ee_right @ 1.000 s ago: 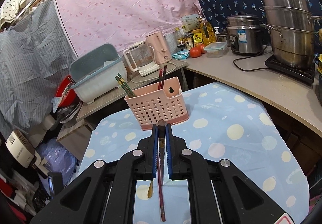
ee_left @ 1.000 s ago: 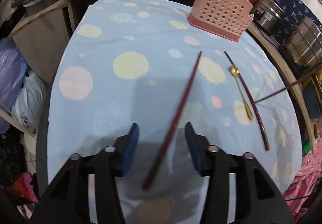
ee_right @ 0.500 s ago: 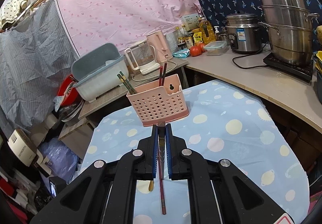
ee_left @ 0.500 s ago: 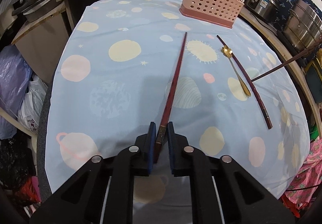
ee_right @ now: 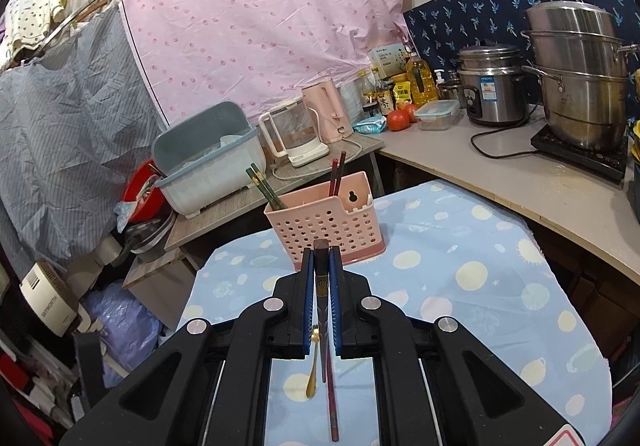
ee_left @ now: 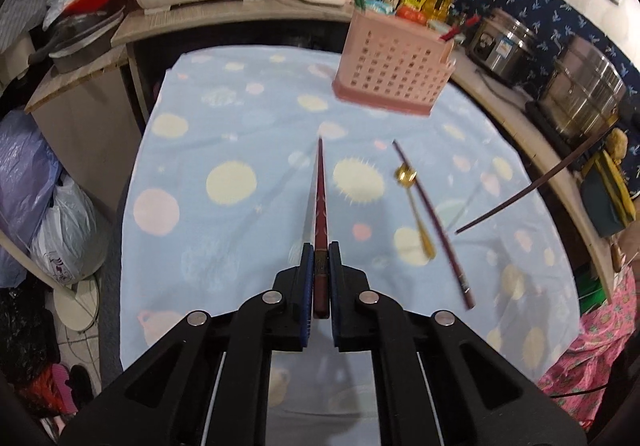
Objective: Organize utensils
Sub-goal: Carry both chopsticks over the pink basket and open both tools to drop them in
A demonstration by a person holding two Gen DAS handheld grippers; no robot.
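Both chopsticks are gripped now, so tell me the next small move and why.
Probably carry the left hand-held gripper forward toward the pink holder: its chopstick is clamped, tip pointing that way, and red chopsticks already stand inside.

Table under a blue planet-print cloth (ee_left: 240, 117). Lying on it, ahead and to the right of the left gripper (ee_left: 319, 252): gold spoon (ee_left: 416, 211) and a dark chopstick (ee_left: 434, 221) just beside it on its right, roughly parallel. Pink perforated utensil basket (ee_left: 394, 73) stands on the cloth at the far end, ahead-right of the same gripper.
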